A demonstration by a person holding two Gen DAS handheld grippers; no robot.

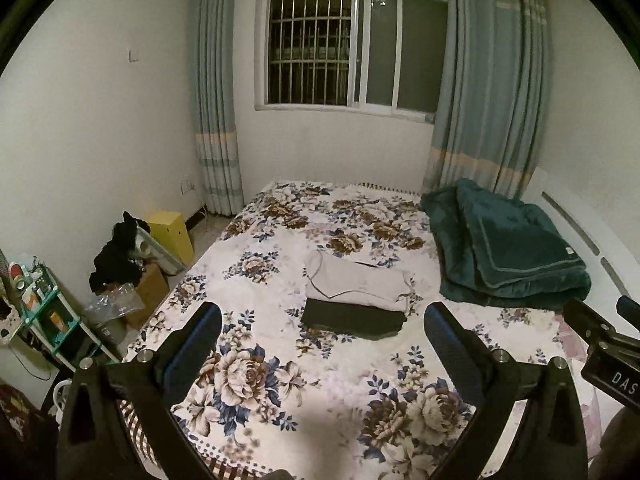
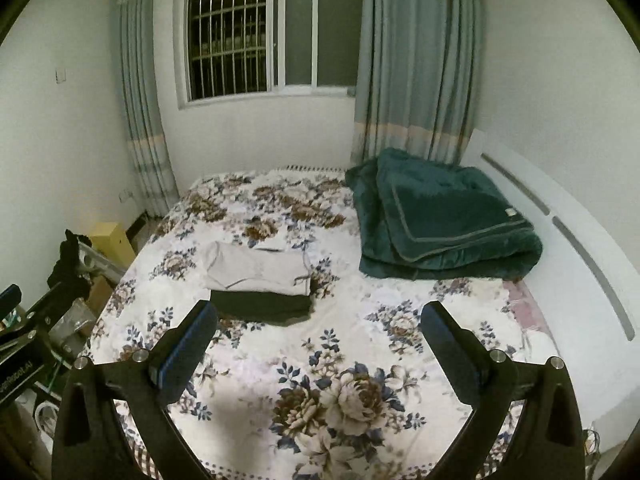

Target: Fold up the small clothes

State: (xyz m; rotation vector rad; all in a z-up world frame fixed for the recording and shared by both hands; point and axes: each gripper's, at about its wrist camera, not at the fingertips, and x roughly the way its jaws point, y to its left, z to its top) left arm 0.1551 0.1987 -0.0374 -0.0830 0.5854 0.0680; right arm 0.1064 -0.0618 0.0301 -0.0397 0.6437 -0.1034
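Both the left gripper [image 1: 322,330] and right gripper [image 2: 319,326], jaws spread wide and empty, hover over the near floral bedspread [image 1: 280,380]; the folded beige garment [image 1: 356,282] and dark folded garment [image 1: 352,320] lie beyond, long axes left-right, nearer the left gripper.

Both wrist cameras look from the foot of the bed [image 1: 280,380] toward the window [image 2: 256,36], set back, sharing the bedspread.

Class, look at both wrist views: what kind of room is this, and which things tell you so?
Most likely a home bedroom: a bed with a floral sheet, a folded dark green plush blanket on it, and a barred window between blue-grey striped curtains.
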